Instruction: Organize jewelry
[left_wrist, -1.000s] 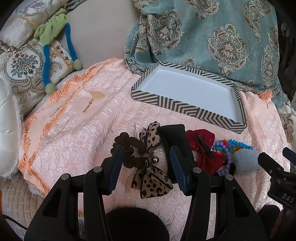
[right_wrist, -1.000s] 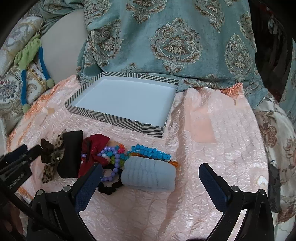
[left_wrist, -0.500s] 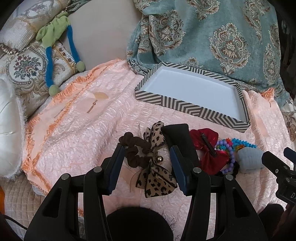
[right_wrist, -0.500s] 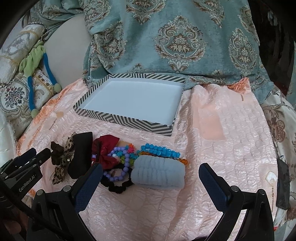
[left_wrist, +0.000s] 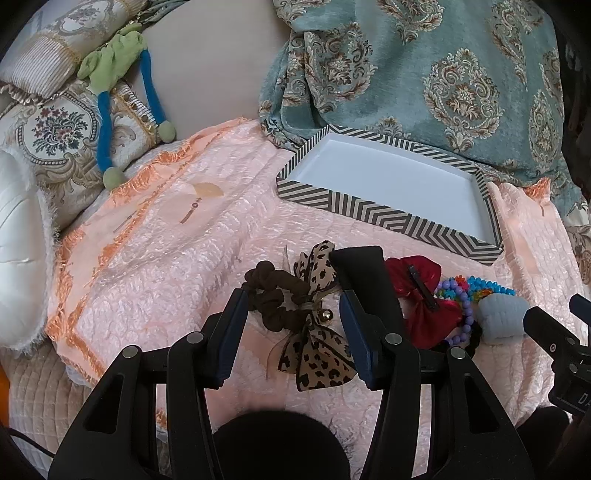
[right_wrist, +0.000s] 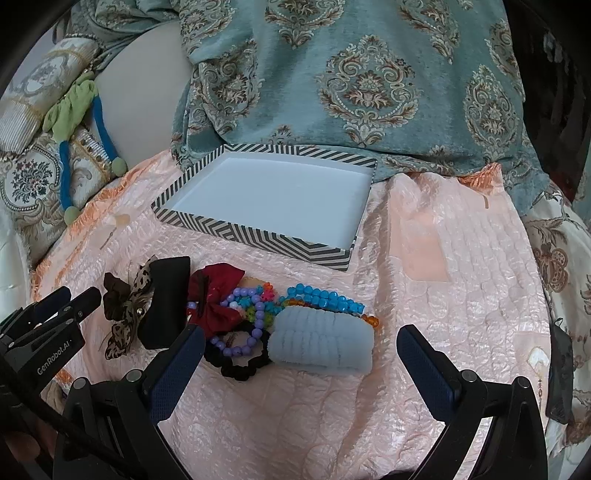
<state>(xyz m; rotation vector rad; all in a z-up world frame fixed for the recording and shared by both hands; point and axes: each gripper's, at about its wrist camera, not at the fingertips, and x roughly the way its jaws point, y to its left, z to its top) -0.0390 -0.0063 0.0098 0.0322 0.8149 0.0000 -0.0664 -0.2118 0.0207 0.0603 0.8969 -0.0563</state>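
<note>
A striped box (left_wrist: 388, 214) with an empty white inside (right_wrist: 273, 192) lies on the pink quilt. In front of it sits a row of accessories: a brown scrunchie with a leopard bow (left_wrist: 314, 321), a black band (left_wrist: 365, 273), a red bow (left_wrist: 424, 295), bead bracelets (right_wrist: 325, 295), a black scrunchie (right_wrist: 240, 362) and a light blue band (right_wrist: 321, 341). My left gripper (left_wrist: 291, 325) is open around the leopard bow, just above it. My right gripper (right_wrist: 299, 373) is open wide, just in front of the light blue band.
A teal patterned blanket (right_wrist: 369, 81) is draped behind the box. Embroidered cushions (left_wrist: 62, 129) with a green and blue toy (left_wrist: 110, 70) lie at the left. The quilt's fringed edge (left_wrist: 66, 288) runs along the left. A dark object (right_wrist: 559, 373) lies at the far right.
Both views have shifted slightly: the accessories and box sit a little further right and higher than before. Both grippers stay open and empty.
</note>
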